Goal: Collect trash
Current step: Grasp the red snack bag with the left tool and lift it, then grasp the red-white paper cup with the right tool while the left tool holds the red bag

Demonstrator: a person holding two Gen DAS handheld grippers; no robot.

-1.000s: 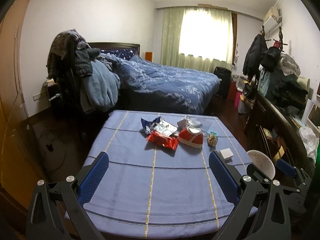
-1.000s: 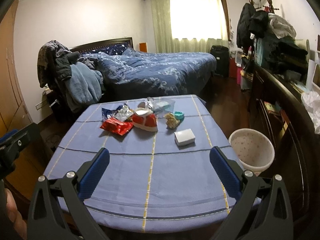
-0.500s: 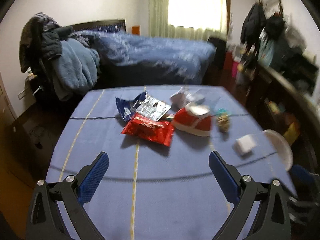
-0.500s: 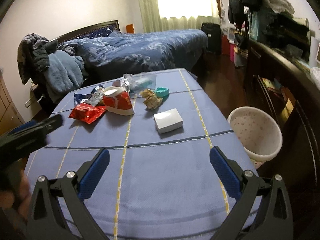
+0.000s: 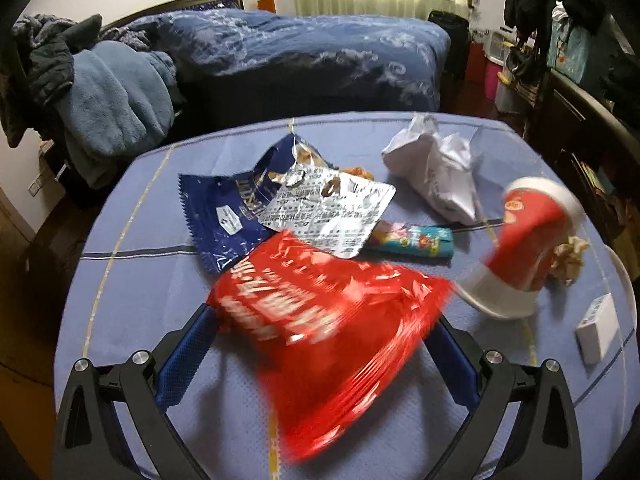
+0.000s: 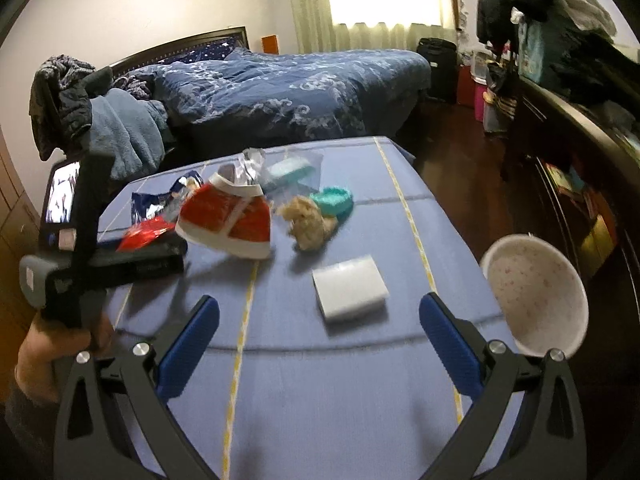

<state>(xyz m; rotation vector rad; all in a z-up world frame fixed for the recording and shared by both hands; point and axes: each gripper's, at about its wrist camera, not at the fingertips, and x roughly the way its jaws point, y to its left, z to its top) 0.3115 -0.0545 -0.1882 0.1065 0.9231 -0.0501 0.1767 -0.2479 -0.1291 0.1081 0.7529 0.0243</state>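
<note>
Trash lies on the blue tablecloth (image 5: pixel 132 280). In the left wrist view my left gripper (image 5: pixel 320 344) is open with its jaws on either side of a red snack bag (image 5: pixel 320 320). Behind it lie a blue and silver wrapper (image 5: pixel 280 204), a teal candy wrapper (image 5: pixel 416 238), crumpled white paper (image 5: pixel 436 168), a red paper cup (image 5: pixel 524 240) on its side, a paper ball (image 5: pixel 570 254) and a white box (image 5: pixel 598 326). My right gripper (image 6: pixel 320 340) is open and empty just short of the white box (image 6: pixel 350 292). A white waste bin (image 6: pixel 536 292) stands off the table's right edge.
A bed with a blue duvet (image 6: pixel 288 88) stands behind the table. A chair piled with clothes (image 5: pixel 96 108) is at the back left. A dark wooden cabinet (image 6: pixel 580 184) runs along the right wall. The left gripper's body (image 6: pixel 76 240) shows at the right wrist view's left.
Both grippers have moved forward over the table. The left one now has the red snack bag between its open jaws. The right one has come close to the white box.
</note>
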